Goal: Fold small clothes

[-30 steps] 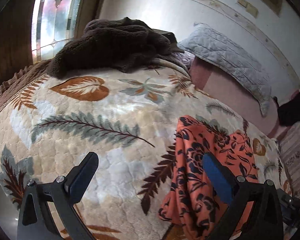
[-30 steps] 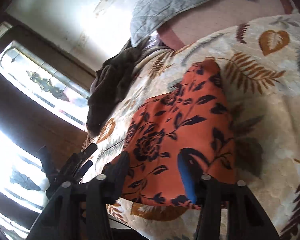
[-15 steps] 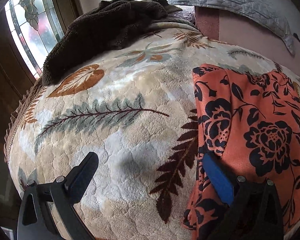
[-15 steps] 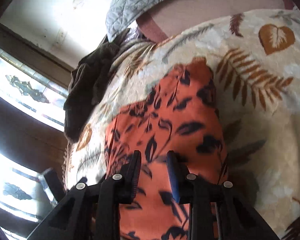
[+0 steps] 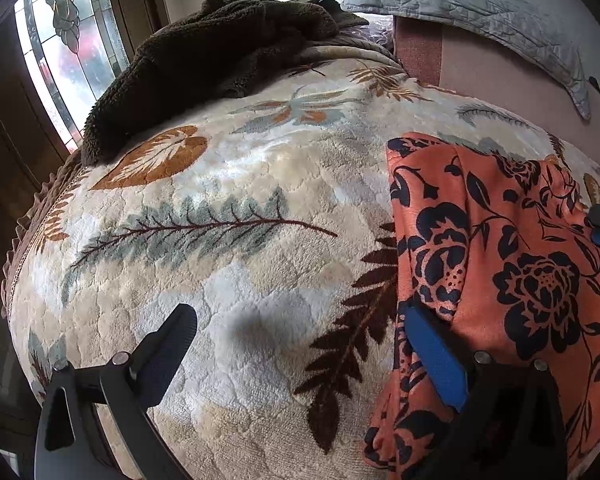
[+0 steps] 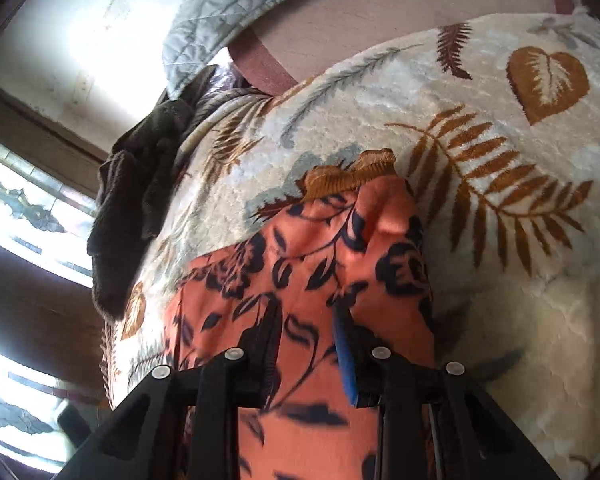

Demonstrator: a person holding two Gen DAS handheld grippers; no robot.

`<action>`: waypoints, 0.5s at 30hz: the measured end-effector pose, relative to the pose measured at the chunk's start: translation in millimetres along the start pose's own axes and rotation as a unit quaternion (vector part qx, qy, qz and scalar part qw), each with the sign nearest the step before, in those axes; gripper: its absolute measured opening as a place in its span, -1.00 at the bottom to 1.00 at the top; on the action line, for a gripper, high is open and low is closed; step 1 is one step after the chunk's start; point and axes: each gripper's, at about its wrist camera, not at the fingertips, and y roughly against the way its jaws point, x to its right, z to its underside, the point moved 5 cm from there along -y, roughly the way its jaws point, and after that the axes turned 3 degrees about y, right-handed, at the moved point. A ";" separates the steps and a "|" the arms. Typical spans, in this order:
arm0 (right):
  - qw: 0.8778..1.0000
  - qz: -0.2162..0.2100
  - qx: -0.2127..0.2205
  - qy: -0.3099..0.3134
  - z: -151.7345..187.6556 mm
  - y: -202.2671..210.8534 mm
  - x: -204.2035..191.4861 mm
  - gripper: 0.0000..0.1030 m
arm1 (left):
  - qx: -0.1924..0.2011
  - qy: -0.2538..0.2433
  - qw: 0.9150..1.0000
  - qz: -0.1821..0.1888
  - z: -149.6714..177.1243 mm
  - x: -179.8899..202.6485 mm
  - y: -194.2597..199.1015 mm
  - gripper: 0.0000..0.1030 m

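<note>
Right gripper [image 6: 308,324] clamped on orange floral garment [image 6: 300,280], left gripper [image 5: 300,328] spread, leaf-print blanket [image 5: 240,220], stained-glass window [image 5: 68,48]

Orange garment [image 5: 512,264] with dark floral print lies rumpled on the bed

The bed cover [image 5: 260,264] is thick plush cloth, quilted and matt. The orange floral garment [image 5: 512,264] is thin, smooth fabric. At upper left, the dark blanket [image 5: 220,48] looks shaggy fleece. The grey pillow [image 5: 480,4] is stitched quilting. The window [image 5: 68,40] is glossy leaded glass.
</note>
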 end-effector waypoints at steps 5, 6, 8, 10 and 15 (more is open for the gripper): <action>0.999 0.002 0.023 0.047 66.2 52.5 -16.1 -0.41 | 0.008 0.000 1.000 0.007 3.3 -2.2 4.2 1.00; 0.999 0.003 0.019 0.051 79.0 52.5 -16.2 -0.30 | 0.008 0.001 1.000 0.008 3.9 -2.6 4.2 1.00; 0.998 0.004 -0.001 0.069 104.9 41.6 -13.3 -0.22 | 0.008 0.001 1.000 0.008 4.3 -2.6 3.7 1.00; 0.993 0.014 0.025 0.116 115.2 40.4 -15.1 -0.22 | 0.009 0.001 1.000 0.006 3.9 -2.4 4.8 1.00; 0.993 0.002 0.042 0.113 111.3 54.6 -20.0 -0.21 | 0.019 -0.002 1.000 0.005 1.9 -3.1 12.4 1.00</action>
